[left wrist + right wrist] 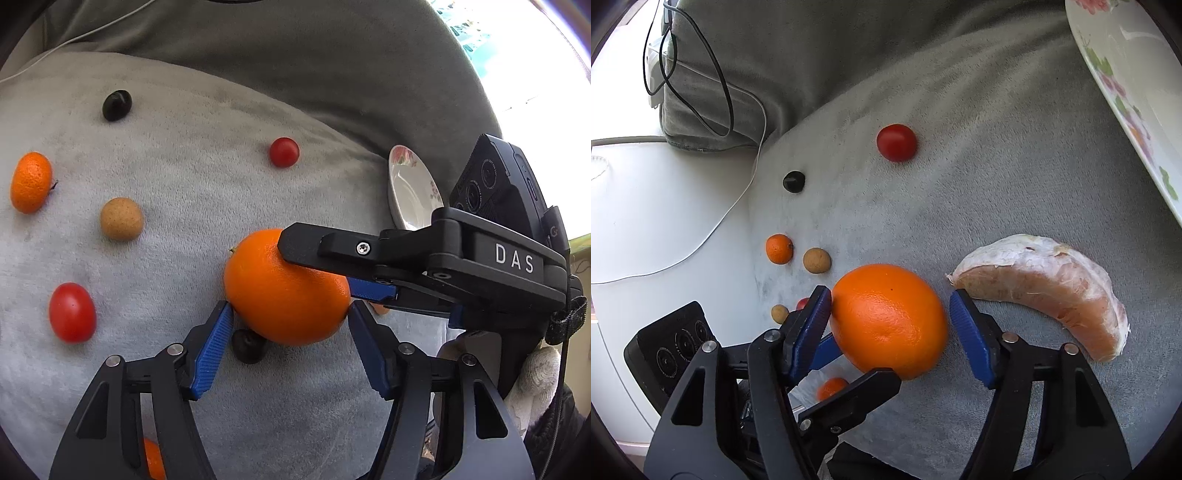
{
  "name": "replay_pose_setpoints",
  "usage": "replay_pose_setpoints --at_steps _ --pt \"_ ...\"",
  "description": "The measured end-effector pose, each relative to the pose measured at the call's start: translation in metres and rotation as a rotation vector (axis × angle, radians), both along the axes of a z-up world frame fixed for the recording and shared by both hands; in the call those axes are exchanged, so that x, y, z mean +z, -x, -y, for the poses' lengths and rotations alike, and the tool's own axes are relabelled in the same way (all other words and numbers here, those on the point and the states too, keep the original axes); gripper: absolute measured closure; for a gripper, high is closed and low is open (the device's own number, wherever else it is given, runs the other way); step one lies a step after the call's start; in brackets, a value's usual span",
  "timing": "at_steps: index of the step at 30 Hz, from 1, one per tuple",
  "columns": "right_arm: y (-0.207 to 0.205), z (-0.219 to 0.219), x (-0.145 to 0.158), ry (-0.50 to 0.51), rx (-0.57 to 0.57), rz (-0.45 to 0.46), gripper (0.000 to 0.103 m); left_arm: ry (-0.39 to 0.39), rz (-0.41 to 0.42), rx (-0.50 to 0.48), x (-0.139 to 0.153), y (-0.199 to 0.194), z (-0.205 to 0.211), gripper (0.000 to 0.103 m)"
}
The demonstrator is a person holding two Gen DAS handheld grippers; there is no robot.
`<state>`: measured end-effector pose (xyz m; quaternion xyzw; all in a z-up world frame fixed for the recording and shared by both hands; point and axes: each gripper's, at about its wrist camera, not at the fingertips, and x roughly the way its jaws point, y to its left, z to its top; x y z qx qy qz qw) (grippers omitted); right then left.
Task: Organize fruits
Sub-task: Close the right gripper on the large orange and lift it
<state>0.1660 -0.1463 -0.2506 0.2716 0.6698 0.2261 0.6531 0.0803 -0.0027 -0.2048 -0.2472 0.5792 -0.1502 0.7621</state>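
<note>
Cushion (1015, 155): grey plush, soft, carries all the fruit. Plate (1126, 74) leans at its right edge, empty as far as it shows. Peeled segment (1045, 284) lies just right of the orange (286, 288), which sits mid-cushion, towards the front edge.

Both tools are on that one orange. Right gripper (890, 299): spread, with the left pad (812, 325) touching the peel and a gap at the right pad. Left gripper (290, 308): only the pad tips meet the orange's sides; can't tell if they press.

Likely step: lift the orange to the plate. Let one tool take it. Seat the pads deeper, across the widest part, or it will squirt out. Mind the dark fruit (249, 345) touching it underneath.

Writing: "DAS" on the right gripper's body.
</note>
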Motion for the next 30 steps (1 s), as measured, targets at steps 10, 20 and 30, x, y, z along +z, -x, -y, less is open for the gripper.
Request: replay_pose_setpoints --at_steps 10,20,30 --pt "0.002 -0.004 0.002 0.006 0.004 0.005 0.035 -0.006 0.008 -0.001 0.005 0.002 0.001 0.039" --pt "0.004 0.013 0.015 -0.002 -0.025 0.023 0.035 -0.013 0.038 -0.023 0.015 -0.005 0.018 0.039" --pt "0.001 0.048 0.036 -0.009 -0.082 0.059 0.035 -0.014 0.078 -0.074 0.030 -0.025 0.048 0.040"
